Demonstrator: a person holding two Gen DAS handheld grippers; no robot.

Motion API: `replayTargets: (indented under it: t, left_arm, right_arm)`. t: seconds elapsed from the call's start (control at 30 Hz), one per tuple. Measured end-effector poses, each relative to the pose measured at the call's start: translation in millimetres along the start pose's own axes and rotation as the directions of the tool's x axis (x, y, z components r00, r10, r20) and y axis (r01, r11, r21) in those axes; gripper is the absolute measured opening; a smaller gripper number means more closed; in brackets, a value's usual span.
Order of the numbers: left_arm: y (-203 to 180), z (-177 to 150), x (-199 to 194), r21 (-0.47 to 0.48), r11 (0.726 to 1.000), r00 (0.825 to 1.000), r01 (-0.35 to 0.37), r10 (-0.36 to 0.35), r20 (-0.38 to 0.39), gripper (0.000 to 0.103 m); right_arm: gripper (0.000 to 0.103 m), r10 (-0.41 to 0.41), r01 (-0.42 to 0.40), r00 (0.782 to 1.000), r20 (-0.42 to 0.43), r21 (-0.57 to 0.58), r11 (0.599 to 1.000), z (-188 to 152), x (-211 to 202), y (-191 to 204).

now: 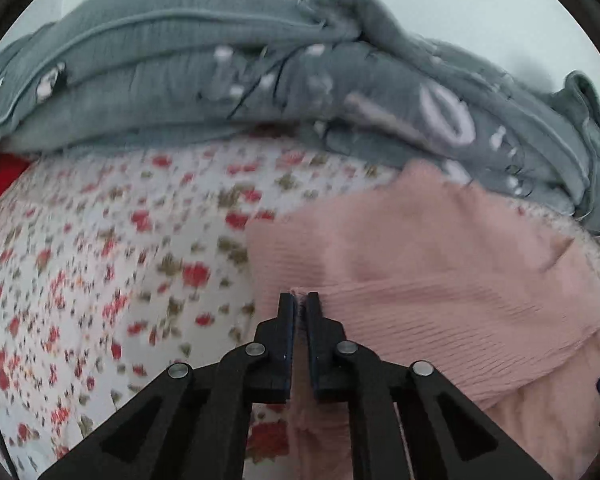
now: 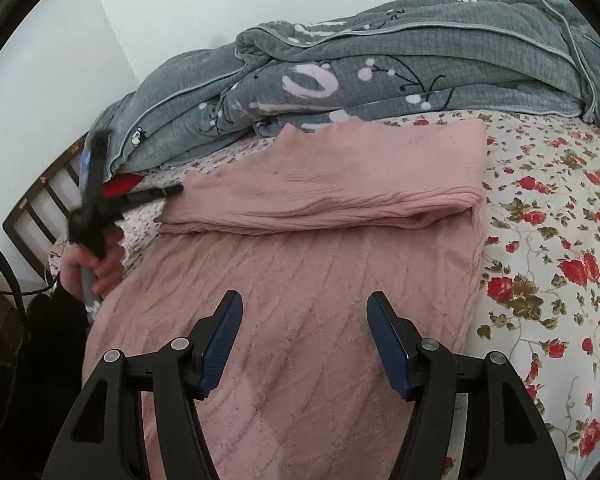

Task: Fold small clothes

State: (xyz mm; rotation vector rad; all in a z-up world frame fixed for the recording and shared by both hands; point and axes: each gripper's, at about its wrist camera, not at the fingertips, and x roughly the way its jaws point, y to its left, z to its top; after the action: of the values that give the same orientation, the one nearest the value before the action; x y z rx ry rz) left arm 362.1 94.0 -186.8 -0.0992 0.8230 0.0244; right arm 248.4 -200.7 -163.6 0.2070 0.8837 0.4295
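A pink knitted garment (image 2: 300,280) lies on the floral bed sheet (image 2: 560,240), its far part folded back over the near part in a thick band. My left gripper (image 1: 300,300) is shut on the pink garment (image 1: 420,260) at its left edge, and a sliver of pink knit shows between the pads. In the right wrist view the left gripper (image 2: 176,189) sits at the fold's left end, held by a hand (image 2: 96,268). My right gripper (image 2: 304,296) hovers open above the near part of the garment, with nothing between its blue pads.
A bunched grey quilt (image 2: 380,80) with a white pattern lies along the far side of the bed, just behind the garment. A red cloth (image 2: 120,188) peeks out under its left end. A dark slatted bed rail (image 2: 40,200) stands at the left, against a white wall.
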Motion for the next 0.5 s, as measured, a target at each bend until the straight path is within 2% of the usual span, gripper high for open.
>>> replayTargets:
  t: [0.07, 0.1, 0.13, 0.2, 0.37, 0.5]
  left_arm:
    - [3, 2, -10, -0.012, 1.000, 1.000, -0.020, 0.020, 0.022, 0.012]
    - [4, 4, -15, -0.015, 0.999, 0.999, -0.045, 0.045, 0.030, 0.024]
    - [5, 4, -22, -0.014, 0.997, 0.997, -0.069, 0.070, 0.033, 0.041]
    - [7, 1, -30, -0.005, 0.997, 0.996, -0.080, 0.080, 0.033, 0.058]
    - [9, -32, -64, 0.056, 0.993, 0.995, -0.100, 0.098, 0.036, 0.058]
    - [17, -59, -90, 0.068, 0.994, 0.996, -0.083, 0.081, 0.040, 0.058]
  right_arm:
    - [0.064, -0.014, 0.014, 1.000, -0.006, -0.012, 1.000, 0, 3, 1]
    - [0.064, -0.019, 0.019, 1.000, -0.010, -0.018, 1.000, 0, 4, 2]
    - [0.064, -0.020, 0.020, 1.000, -0.011, -0.020, 1.000, 0, 5, 2]
    - [0.064, -0.014, 0.014, 1.000, -0.012, -0.015, 1.000, 0, 5, 0]
    - [0.064, 0.019, -0.019, 1.000, -0.015, 0.042, 0.999, 1, 2, -9]
    - [0.064, -0.070, 0.070, 0.998, 0.006, 0.044, 0.997, 1, -17, -2]
